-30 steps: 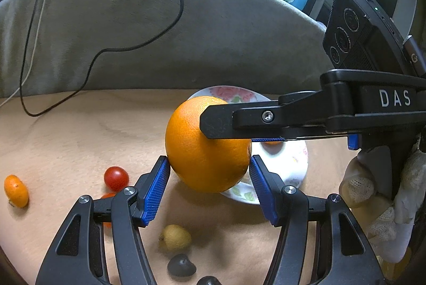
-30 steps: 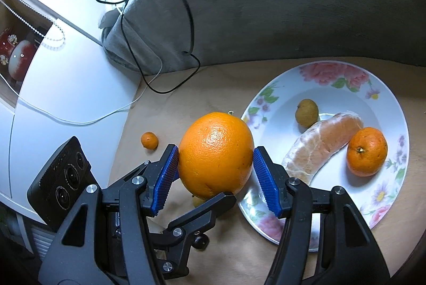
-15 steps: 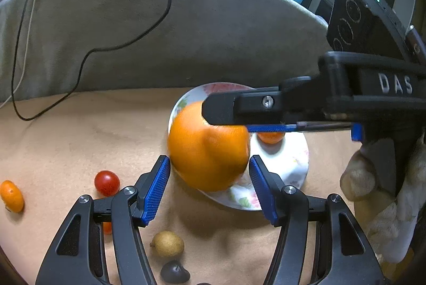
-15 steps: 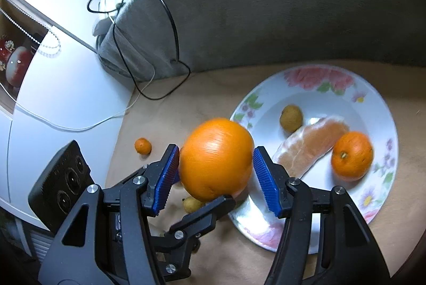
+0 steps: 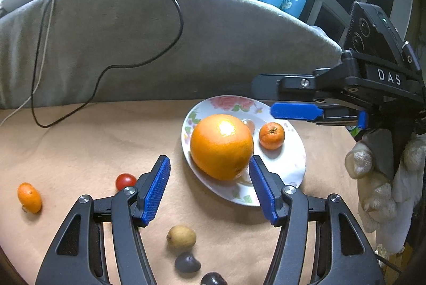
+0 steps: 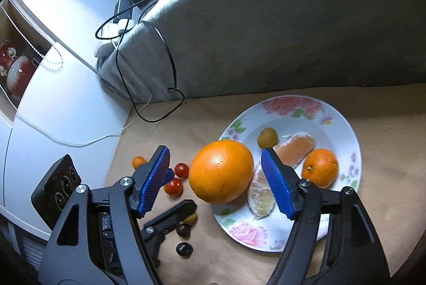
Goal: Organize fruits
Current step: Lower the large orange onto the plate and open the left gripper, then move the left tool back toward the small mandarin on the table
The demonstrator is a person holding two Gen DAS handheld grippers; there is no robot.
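A large orange [image 6: 221,171] rests on the left rim of the flowered plate [image 6: 343,125], lying between the jaws of my right gripper [image 6: 214,154]. Those jaws are opening and the blue pads stand clear of the peel on both sides. On the plate also lie a mandarin [image 6: 319,168], peeled citrus segments [image 6: 294,149] and a small longan [image 6: 267,137]. In the left wrist view my left gripper [image 5: 209,160] stands open just short of the orange [image 5: 221,146], holding nothing. Loose on the tan cloth are a cherry tomato [image 5: 125,180], a kumquat [image 5: 29,197] and a longan [image 5: 181,237].
A grey cushion [image 5: 186,45] with a black cable [image 5: 106,69] draped over it walls off the back. Dark small fruits [image 5: 187,262] lie near the front edge. A gloved hand [image 5: 378,178] holds the right gripper. A white cabinet [image 6: 53,88] stands on the left.
My right gripper was shut on the orange in the air; now its jaws have spread and drawn back upward, and the orange sits on the plate's rim. The left gripper has stayed open.
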